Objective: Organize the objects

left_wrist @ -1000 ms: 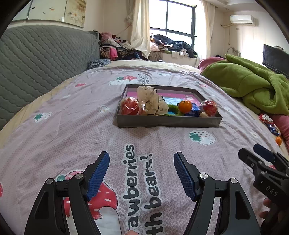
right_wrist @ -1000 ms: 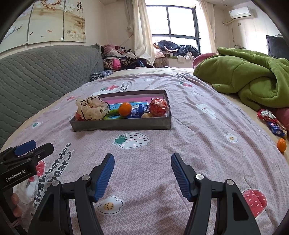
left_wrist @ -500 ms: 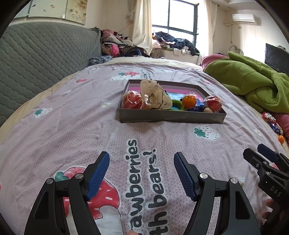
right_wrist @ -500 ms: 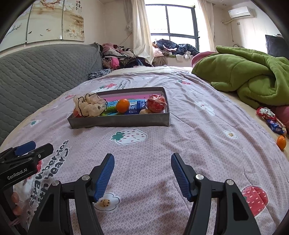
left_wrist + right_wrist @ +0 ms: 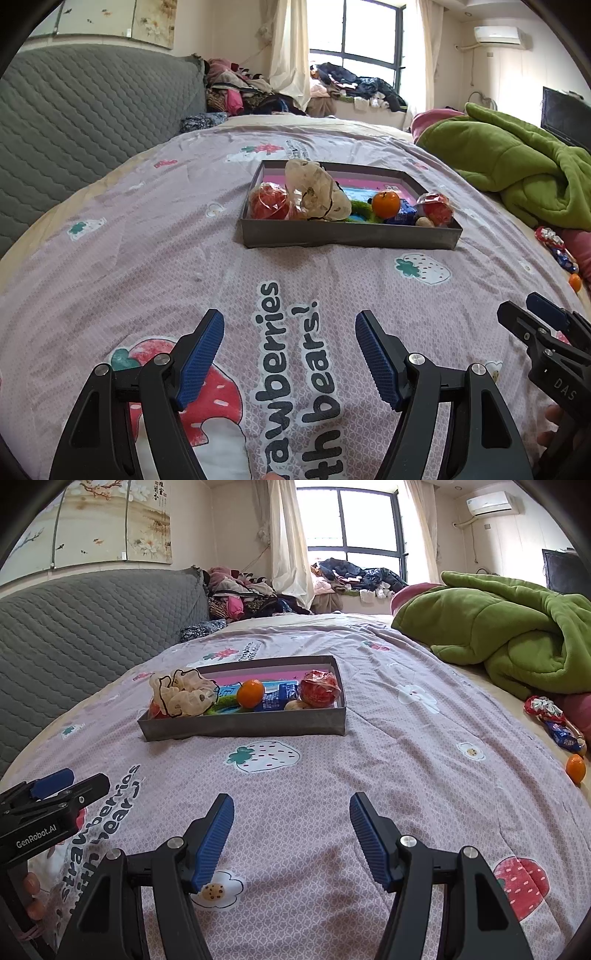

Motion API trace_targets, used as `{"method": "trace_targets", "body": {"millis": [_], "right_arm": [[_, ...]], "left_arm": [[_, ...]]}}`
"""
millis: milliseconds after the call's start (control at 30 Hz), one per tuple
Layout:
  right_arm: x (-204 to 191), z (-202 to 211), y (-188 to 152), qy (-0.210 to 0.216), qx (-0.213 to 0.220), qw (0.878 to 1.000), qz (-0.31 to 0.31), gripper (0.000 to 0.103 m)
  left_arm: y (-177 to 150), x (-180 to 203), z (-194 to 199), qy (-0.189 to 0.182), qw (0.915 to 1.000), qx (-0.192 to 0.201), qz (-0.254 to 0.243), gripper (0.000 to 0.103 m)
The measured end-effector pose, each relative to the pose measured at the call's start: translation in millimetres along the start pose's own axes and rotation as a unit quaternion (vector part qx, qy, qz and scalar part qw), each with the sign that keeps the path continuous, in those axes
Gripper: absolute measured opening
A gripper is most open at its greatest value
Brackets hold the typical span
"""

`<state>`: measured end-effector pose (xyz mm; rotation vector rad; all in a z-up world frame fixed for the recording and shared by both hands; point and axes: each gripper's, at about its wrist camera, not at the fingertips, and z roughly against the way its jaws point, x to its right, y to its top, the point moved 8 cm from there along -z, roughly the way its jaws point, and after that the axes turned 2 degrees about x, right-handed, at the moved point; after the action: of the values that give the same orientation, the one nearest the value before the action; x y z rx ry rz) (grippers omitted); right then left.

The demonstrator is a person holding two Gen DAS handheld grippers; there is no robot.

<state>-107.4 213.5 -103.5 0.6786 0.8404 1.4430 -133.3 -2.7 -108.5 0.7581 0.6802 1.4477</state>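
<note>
Shallow grey cardboard tray [image 5: 243,725] mid-bed, already holding orange [image 5: 250,693], wrapped items. Left: loose small orange [image 5: 576,768], snack packets [image 5: 554,720] far right by green blanket [image 5: 509,627]. Left gripper [image 5: 290,354], right gripper [image 5: 291,830] wide apart, empty, near.

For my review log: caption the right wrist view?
Open right claw over the bedspread, facing a filled tray; loose orange at right.

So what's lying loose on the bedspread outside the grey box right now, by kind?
Small oranges: 1
Blue snack packets: 1
Red-and-white wrapped items: 1
Total: 3, all near the bedspread's right edge by the green blanket. The grey box already holds the rest.
</note>
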Motion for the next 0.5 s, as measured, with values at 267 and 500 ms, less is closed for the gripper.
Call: {"method": "trace_targets", "body": {"millis": [267,500], "right_arm": [[0.3,-1.8,-1.6,-0.001,-0.004,1.0,0.0,0.065],[0.4,-2.8,-2.2,-0.001,-0.006,1.0,-0.001,0.065]], "left_arm": [[-1.6,0.5,-2.0,-0.001,1.0,-0.003,0.0,0.075],[-3.2,2.5,-4.0,-0.006,1.0,-0.001,-0.005,0.075]]}}
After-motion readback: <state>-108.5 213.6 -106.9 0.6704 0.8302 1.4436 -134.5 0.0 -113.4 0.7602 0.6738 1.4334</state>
